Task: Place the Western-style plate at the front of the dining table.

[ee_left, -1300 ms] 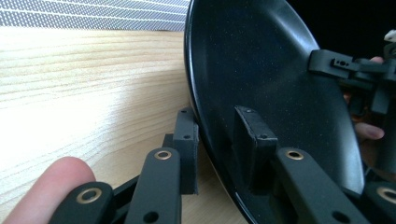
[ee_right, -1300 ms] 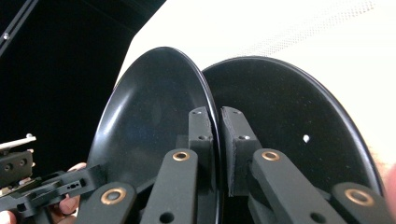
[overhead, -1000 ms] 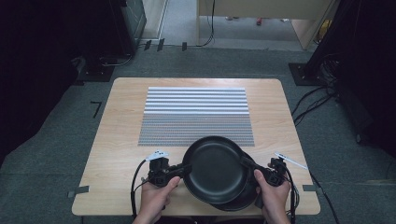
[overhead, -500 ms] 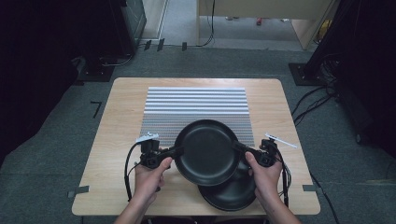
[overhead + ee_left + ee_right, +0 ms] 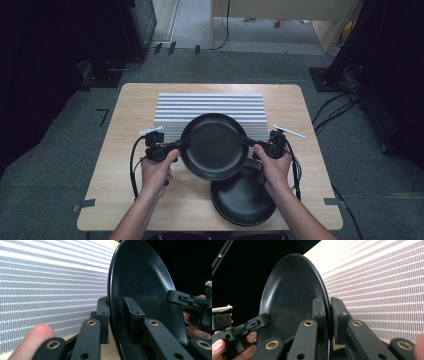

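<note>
**Now: black plate gripped at both edges above striped mat**

Held aloft between two grippers: upper black plate [image 5: 215, 145], bowl bare, nothing in it. Clamped on its left rim by the left gripper [image 5: 181, 145], jaws pinched tight on the edge; clamped on its right rim by the right gripper [image 5: 248, 142], likewise closed on the edge. Poised over the near edge of the striped mat [image 5: 210, 107] and partly over a second black plate [image 5: 245, 197], also bare inside, lying on the wooden table [image 5: 115, 190]. Off to the right, a white stick [image 5: 290, 131].
</note>
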